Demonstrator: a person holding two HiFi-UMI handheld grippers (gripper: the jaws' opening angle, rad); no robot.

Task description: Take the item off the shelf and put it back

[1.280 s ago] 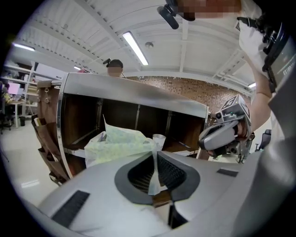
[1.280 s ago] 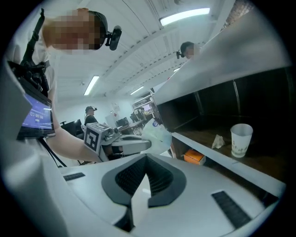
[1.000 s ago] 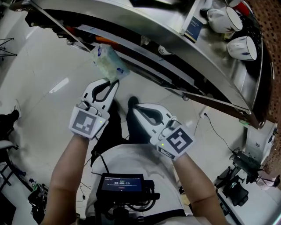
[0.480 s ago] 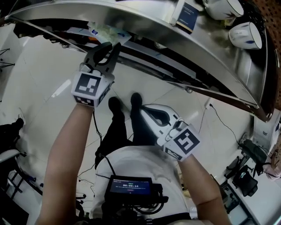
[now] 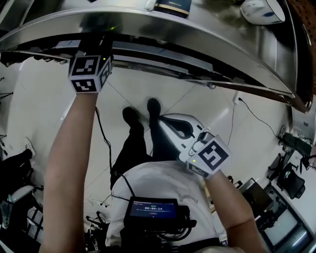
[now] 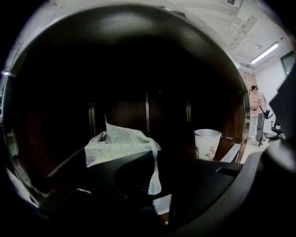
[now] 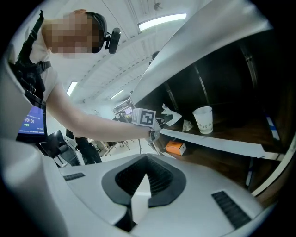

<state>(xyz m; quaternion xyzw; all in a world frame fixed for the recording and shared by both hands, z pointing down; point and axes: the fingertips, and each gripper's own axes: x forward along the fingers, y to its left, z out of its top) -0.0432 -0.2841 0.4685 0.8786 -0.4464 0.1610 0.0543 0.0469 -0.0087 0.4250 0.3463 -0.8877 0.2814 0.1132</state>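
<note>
The left gripper [image 6: 135, 178] has its jaws almost shut on a soft, pale green pack [image 6: 118, 146]. The pack sits inside the dark shelf [image 5: 197, 42], at the end of the jaws. I cannot tell if its bottom touches the shelf board.

A white paper cup [image 6: 206, 144] stands on the same board, to the right of the pack and apart from it. A small crumpled bit [image 7: 187, 125] lies between them. An orange box [image 7: 175, 147] lies on the board below. On the shiny top of the shelf there is a dark box [image 5: 171, 6] and a white thing [image 5: 260, 10]. A person [image 6: 255, 113] stands far off, past the shelf's right side.

In the head view, the shiny top covers the left gripper's jaws and the pack. Only its marker cube [image 5: 89, 73] shows there.

The right gripper [image 7: 138, 196] is low, near the body, above the floor [image 5: 39, 108] and the shoes [image 5: 154, 106]. Its jaws are closed and hold nothing.

A second ago the left gripper held the pack out in the open, in front of the shelf. Then it went up and in. Now it is under the top, with the pack inside. The right gripper has hardly moved and is closed as before.
</note>
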